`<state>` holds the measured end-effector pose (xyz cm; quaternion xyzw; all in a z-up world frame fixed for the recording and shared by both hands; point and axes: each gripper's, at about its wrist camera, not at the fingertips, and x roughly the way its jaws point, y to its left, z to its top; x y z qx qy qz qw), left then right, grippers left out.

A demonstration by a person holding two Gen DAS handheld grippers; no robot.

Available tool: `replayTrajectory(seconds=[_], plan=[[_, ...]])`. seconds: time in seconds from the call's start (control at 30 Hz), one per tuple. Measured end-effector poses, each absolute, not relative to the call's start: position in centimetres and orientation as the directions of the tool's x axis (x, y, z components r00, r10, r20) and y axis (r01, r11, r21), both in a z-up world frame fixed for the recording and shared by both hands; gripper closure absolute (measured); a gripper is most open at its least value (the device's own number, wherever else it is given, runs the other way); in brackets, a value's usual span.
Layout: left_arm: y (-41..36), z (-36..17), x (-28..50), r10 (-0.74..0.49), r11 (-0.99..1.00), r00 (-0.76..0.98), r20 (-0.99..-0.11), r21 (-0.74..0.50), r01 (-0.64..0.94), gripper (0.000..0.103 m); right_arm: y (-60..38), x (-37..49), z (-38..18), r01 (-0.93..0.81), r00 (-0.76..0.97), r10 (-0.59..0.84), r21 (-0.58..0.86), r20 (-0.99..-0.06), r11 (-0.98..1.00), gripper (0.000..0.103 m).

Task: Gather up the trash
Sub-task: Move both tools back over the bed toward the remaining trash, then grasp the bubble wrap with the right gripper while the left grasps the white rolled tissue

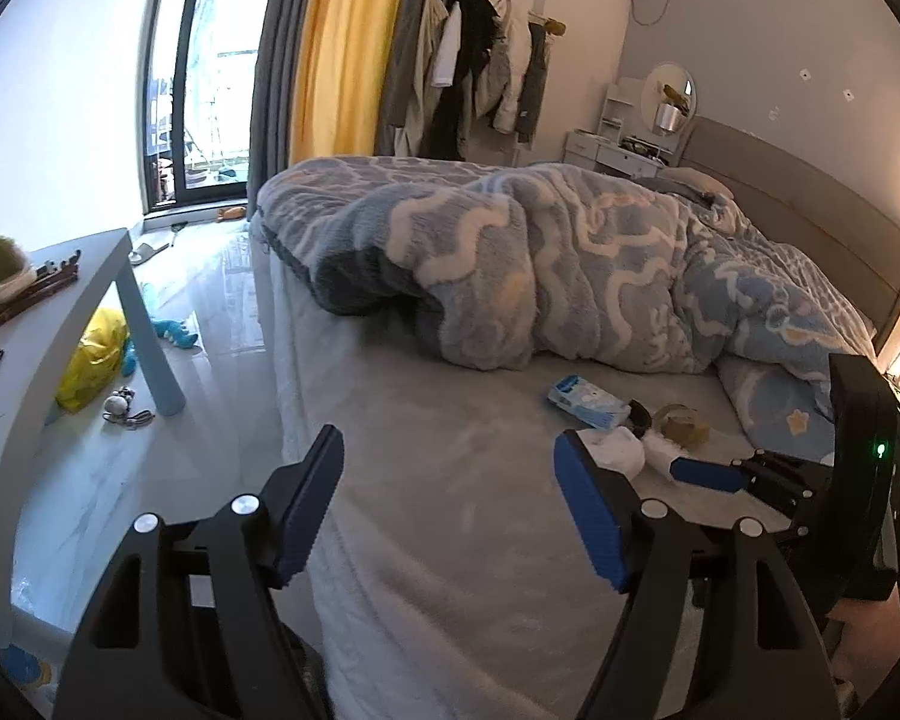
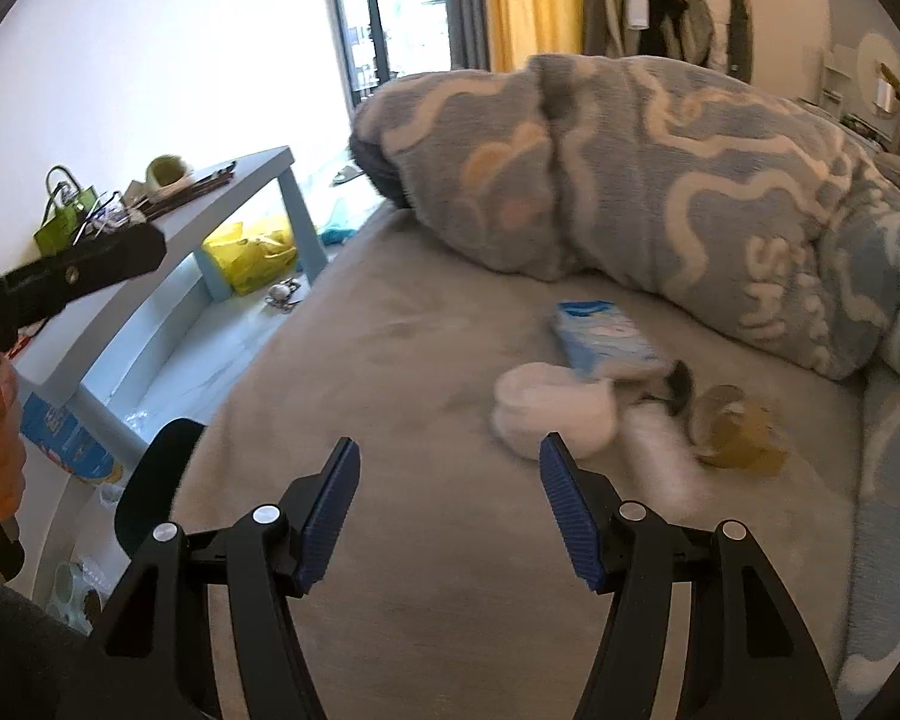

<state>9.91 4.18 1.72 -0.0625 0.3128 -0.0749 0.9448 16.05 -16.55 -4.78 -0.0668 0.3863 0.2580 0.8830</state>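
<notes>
Both grippers spread wide, nothing held. My right gripper [image 2: 450, 510] is low over the bed [image 2: 402, 360], w/ the trash just ahead-right: white crumpled tissue [image 2: 546, 414], blue wrapper [image 2: 606, 339], tape roll [image 2: 738, 426], all clustered near the blanket [image 2: 660, 180]. Left gripper [image 1: 450, 510] hangs back over the bed edge.

Best move imo: swing right a bit, centre the tissue btwn the pads, press down lightly so fabric isn't pinched too.

Trash is motion-blurred; dark bit by the wrapper — can't ID. No bin in sight.
</notes>
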Motion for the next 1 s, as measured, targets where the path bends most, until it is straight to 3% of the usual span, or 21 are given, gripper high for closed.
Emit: replayTrajectory(seconds=[0.5, 1.0], plan=[[0.2, -0.4, 14.0, -0.273, 0.961, 0.745, -0.609, -0.208, 0.183, 0.028, -20.9, 19.7, -6.0, -0.441, 0.577, 0.327, 0.051, -0.748, 0.896, 0.04], [-2.1, -2.7, 16.3, -0.32, 0.947, 0.695, -0.644, -0.23, 0.224, 0.022, -23.1, 21.8, -8.4, -0.394, 0.545, 0.262, 0.033, -0.797, 0.918, 0.055]])
